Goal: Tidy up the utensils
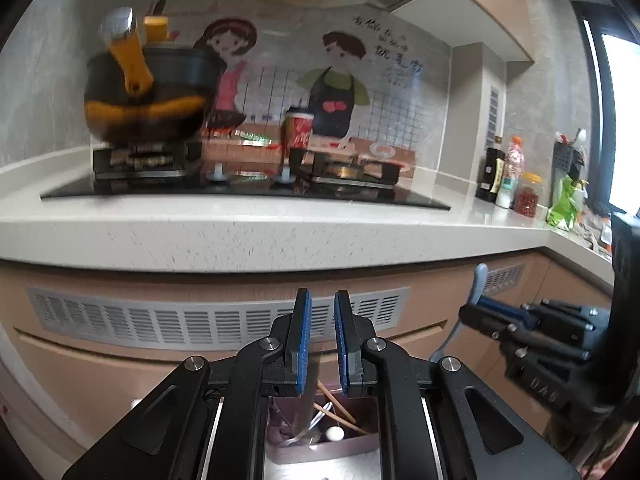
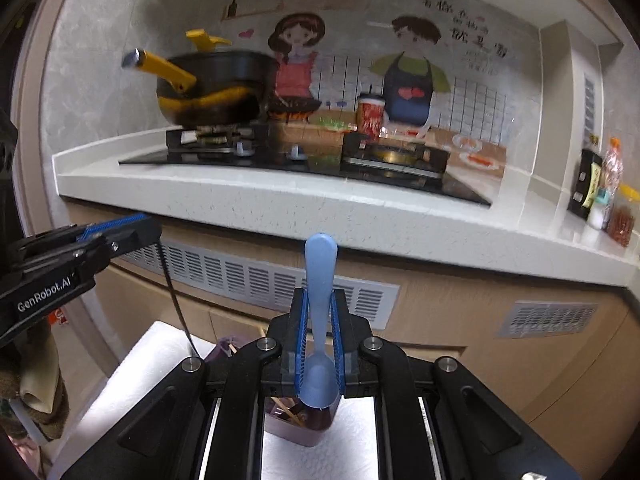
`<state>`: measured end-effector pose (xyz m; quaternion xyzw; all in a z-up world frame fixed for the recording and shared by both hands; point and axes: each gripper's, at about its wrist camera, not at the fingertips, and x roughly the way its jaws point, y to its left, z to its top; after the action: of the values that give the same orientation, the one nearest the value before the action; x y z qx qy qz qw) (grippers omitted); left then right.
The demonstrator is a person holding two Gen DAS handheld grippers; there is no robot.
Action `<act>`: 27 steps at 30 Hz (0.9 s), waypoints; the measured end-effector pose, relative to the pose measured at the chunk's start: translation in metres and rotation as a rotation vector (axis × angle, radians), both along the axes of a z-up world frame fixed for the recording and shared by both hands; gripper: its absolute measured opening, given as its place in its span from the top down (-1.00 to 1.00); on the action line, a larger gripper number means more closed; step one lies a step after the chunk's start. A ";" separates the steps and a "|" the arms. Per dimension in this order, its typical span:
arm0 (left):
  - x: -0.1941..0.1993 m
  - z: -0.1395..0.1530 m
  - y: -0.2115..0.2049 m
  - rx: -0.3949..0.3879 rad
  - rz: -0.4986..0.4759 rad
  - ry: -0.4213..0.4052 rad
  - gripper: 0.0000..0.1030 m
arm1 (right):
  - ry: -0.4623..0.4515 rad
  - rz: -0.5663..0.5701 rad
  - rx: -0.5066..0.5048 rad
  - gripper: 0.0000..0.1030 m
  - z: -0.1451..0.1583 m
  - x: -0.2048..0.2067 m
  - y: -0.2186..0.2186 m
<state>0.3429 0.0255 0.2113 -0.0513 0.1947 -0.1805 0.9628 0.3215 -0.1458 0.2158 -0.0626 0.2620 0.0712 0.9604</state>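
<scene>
Below the jaws of the left gripper [image 1: 323, 340] sits a mauve utensil box [image 1: 322, 450] holding wooden chopsticks [image 1: 340, 404], a white-tipped utensil [image 1: 335, 433] and a clear piece that is hard to make out; its far side is hidden behind the jaws. The left jaws are nearly clenched, and in the right wrist view a thin black stick [image 2: 174, 292] hangs down from them; what it is cannot be told. The right gripper [image 2: 319, 336] has its jaws clenched on a blue plastic spoon [image 2: 320, 320], handle standing up above the jaws, bowl hanging just under them. Beneath that bowl the same box [image 2: 298, 432] is partly covered, with chopsticks [image 2: 286, 410] showing. Beyond both jaws, on the bench [image 1: 256, 236], a blurred black-and-yellow pot [image 1: 148, 92] stands on the gas hob [image 1: 240, 184]; jars [image 1: 528, 196] at the right are cut off.
</scene>
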 end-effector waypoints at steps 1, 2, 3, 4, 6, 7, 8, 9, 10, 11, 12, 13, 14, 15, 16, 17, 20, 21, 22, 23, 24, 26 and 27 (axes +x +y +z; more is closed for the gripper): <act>0.006 -0.006 -0.001 -0.008 -0.010 0.014 0.76 | 0.014 -0.005 0.007 0.79 -0.008 0.006 -0.001; 0.014 -0.015 -0.002 -0.015 -0.019 0.035 0.76 | 0.039 0.001 0.019 0.79 -0.018 0.014 -0.003; 0.021 -0.025 -0.003 -0.019 -0.026 0.058 0.74 | 0.063 0.012 0.028 0.79 -0.028 0.020 -0.002; 0.026 -0.035 -0.005 -0.023 -0.032 0.078 0.72 | 0.096 0.028 0.038 0.77 -0.040 0.027 -0.003; 0.034 -0.053 -0.005 -0.022 -0.033 0.125 0.70 | 0.145 0.031 0.038 0.65 -0.062 0.035 -0.007; 0.036 -0.062 -0.003 -0.019 -0.030 0.143 0.68 | 0.163 0.020 0.034 0.53 -0.071 0.037 -0.009; 0.037 -0.071 -0.001 -0.015 -0.021 0.167 0.63 | 0.177 0.009 0.032 0.49 -0.079 0.038 -0.013; 0.036 -0.079 0.002 -0.010 -0.011 0.190 0.59 | 0.190 0.000 0.031 0.49 -0.086 0.038 -0.017; 0.034 -0.086 0.005 -0.007 -0.002 0.208 0.51 | 0.201 -0.008 0.033 0.49 -0.091 0.036 -0.021; 0.030 -0.094 0.009 0.000 0.011 0.231 0.39 | 0.209 -0.015 0.036 0.48 -0.096 0.033 -0.025; 0.025 -0.103 0.012 0.010 0.021 0.251 0.34 | 0.219 -0.026 0.037 0.46 -0.101 0.029 -0.030; 0.020 -0.111 0.014 0.019 0.025 0.266 0.30 | 0.229 -0.036 0.036 0.41 -0.105 0.029 -0.033; 0.013 -0.121 0.017 0.032 0.027 0.288 0.30 | 0.241 -0.047 0.034 0.31 -0.111 0.023 -0.037; 0.005 -0.131 0.019 0.045 0.034 0.310 0.30 | 0.248 -0.054 0.034 0.26 -0.115 0.019 -0.042; -0.001 -0.140 0.022 0.056 0.039 0.329 0.30 | 0.252 -0.065 0.033 0.16 -0.119 0.014 -0.045; -0.009 -0.151 0.025 0.069 0.043 0.351 0.29 | 0.261 -0.079 0.029 0.12 -0.127 0.006 -0.049; -0.035 -0.178 0.031 0.099 0.050 0.417 0.20 | 0.312 -0.091 0.038 0.11 -0.147 -0.011 -0.050; -0.042 -0.185 0.033 0.104 0.042 0.442 0.15 | 0.331 -0.091 0.042 0.10 -0.154 -0.016 -0.051; -0.052 -0.193 0.036 0.109 0.045 0.459 0.03 | 0.353 -0.091 0.044 0.05 -0.163 -0.024 -0.050; -0.061 -0.199 0.039 0.119 0.049 0.473 -0.02 | 0.371 -0.090 0.047 0.00 -0.171 -0.029 -0.047; -0.070 -0.205 0.042 0.129 0.053 0.479 -0.02 | 0.386 -0.086 0.048 -0.02 -0.177 -0.033 -0.046; -0.087 -0.213 0.048 0.143 0.065 0.491 -0.04 | 0.424 -0.073 0.051 -0.04 -0.193 -0.042 -0.038; -0.096 -0.217 0.051 0.147 0.073 0.501 -0.05 | 0.438 -0.065 0.055 -0.05 -0.199 -0.044 -0.034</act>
<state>0.2470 0.0762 -0.0059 -0.0312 0.4375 -0.1127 0.8916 0.2774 -0.1796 0.0167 -0.0109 0.4642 0.0592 0.8837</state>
